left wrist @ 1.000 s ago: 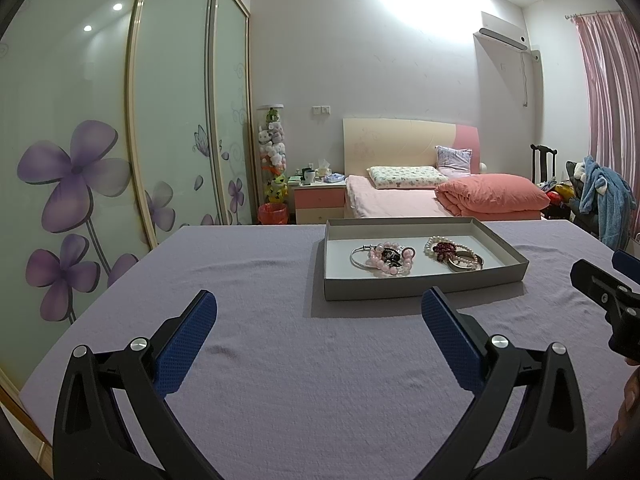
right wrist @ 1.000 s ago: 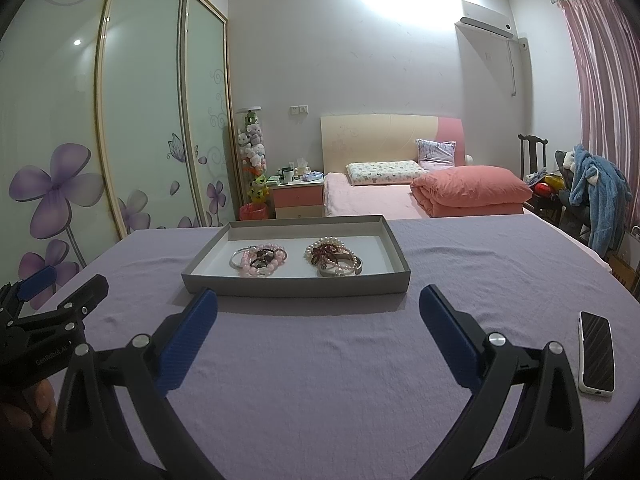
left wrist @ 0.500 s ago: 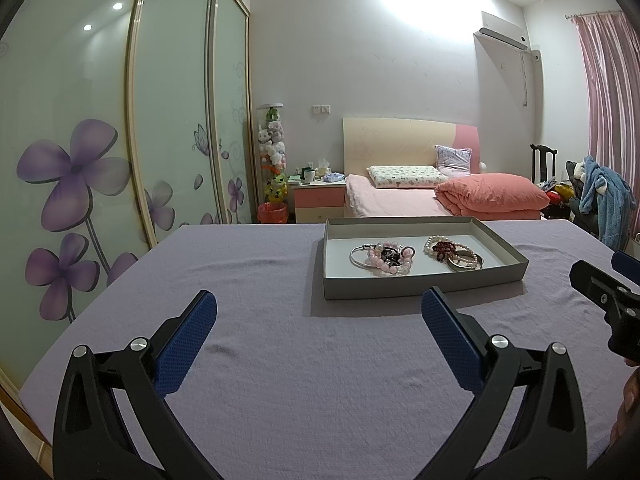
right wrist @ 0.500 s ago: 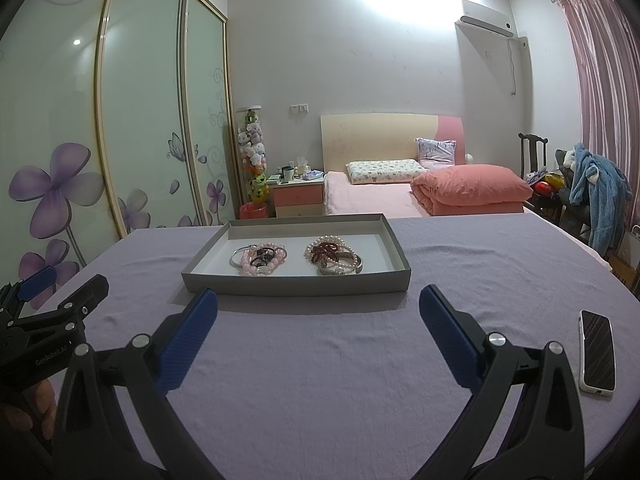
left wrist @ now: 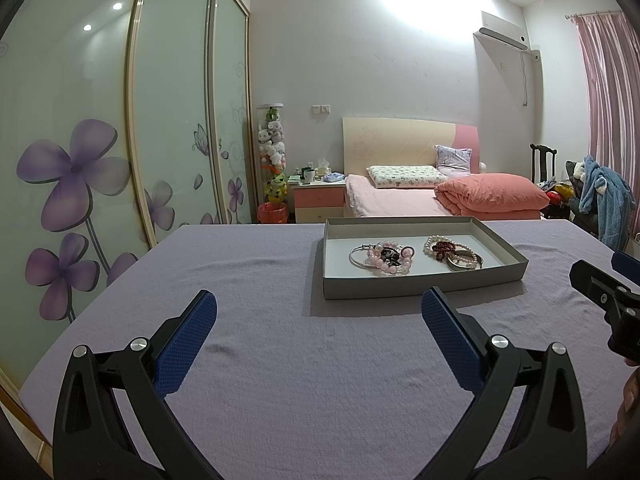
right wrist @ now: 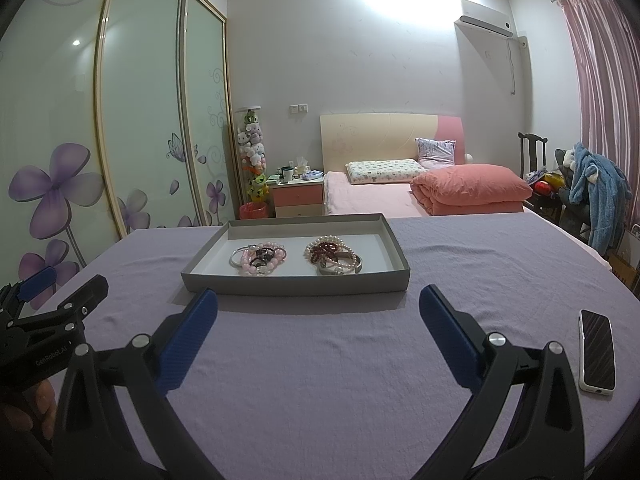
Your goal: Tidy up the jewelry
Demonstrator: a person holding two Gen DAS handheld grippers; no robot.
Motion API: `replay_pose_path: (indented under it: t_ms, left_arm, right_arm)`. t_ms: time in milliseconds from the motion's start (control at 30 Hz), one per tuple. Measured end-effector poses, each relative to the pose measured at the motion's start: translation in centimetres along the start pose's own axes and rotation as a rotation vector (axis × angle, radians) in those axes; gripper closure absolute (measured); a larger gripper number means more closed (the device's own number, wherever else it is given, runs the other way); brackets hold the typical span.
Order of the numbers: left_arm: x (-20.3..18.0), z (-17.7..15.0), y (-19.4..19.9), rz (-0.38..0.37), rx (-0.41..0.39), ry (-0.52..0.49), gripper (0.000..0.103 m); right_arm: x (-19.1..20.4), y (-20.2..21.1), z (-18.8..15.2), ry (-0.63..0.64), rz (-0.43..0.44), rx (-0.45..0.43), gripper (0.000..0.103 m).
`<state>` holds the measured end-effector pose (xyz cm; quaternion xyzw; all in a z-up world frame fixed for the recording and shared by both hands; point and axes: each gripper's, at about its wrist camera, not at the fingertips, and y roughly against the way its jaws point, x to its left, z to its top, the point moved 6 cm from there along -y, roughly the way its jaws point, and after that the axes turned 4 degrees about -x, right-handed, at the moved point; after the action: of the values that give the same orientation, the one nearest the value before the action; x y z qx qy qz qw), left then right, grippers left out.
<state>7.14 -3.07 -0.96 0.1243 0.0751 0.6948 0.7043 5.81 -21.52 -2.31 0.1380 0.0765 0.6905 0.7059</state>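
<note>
A shallow grey tray [left wrist: 420,286] [right wrist: 292,284] with a white floor sits on the purple tablecloth. In it lie two heaps of jewelry: a pink bead bracelet with a silver bangle [left wrist: 382,258] [right wrist: 259,259] on the left, and pearl and dark red bead bracelets [left wrist: 452,252] [right wrist: 334,256] on the right. My left gripper [left wrist: 320,322] is open and empty, over the cloth in front of the tray's left part. My right gripper [right wrist: 318,320] is open and empty, just in front of the tray's near wall. Each gripper shows at the edge of the other's view.
A phone [right wrist: 597,356] lies face up on the cloth at the right. The table's left edge runs along sliding wardrobe doors [left wrist: 100,140]. Behind the table stand a bed [left wrist: 440,196] and a nightstand [left wrist: 319,200]. A chair with clothes [right wrist: 592,196] stands at the right.
</note>
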Motion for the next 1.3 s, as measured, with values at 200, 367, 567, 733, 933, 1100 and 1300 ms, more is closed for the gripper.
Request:
replay_pose_path:
  t_ms: [200,367,567,733,933,1100,1300]
  left_arm:
    - [0.02,0.02,-0.01,0.000,0.001,0.000,0.002]
    - [0.05,0.05,-0.01,0.000,0.000,0.001,0.002]
    - [-0.18,-0.31,0.15,0.004,-0.002,-0.001,0.002]
    - [-0.48,-0.61,0.30,0.001,-0.001,-0.002,0.002]
    - [-0.35,-0.41,0.24,0.001,-0.009,0.004,0.002]
    - [-0.42,-0.38,0.48,-0.002,-0.013,0.007,0.002]
    - [-0.39,-0.35,0.48,0.000,-0.012,0.008,0.002]
  right_arm:
    - [-0.01,0.00,0.01,-0.001,0.000,0.001,0.004]
    - [-0.01,-0.09,-0.29,-0.001,0.000,0.002,0.004]
    - [-0.03,-0.09,-0.25,-0.001,0.000,0.003,0.004]
    - [-0.04,-0.09,-0.23,-0.002,0.000,0.003,0.004]
    - [-0.04,-0.08,-0.21,-0.002,0.000,0.003,0.004]
    - [-0.02,-0.07,-0.27,-0.002,0.000,0.003,0.004]
    - [-0.08,-0.08,-0.16,-0.002,0.000,0.004,0.004]
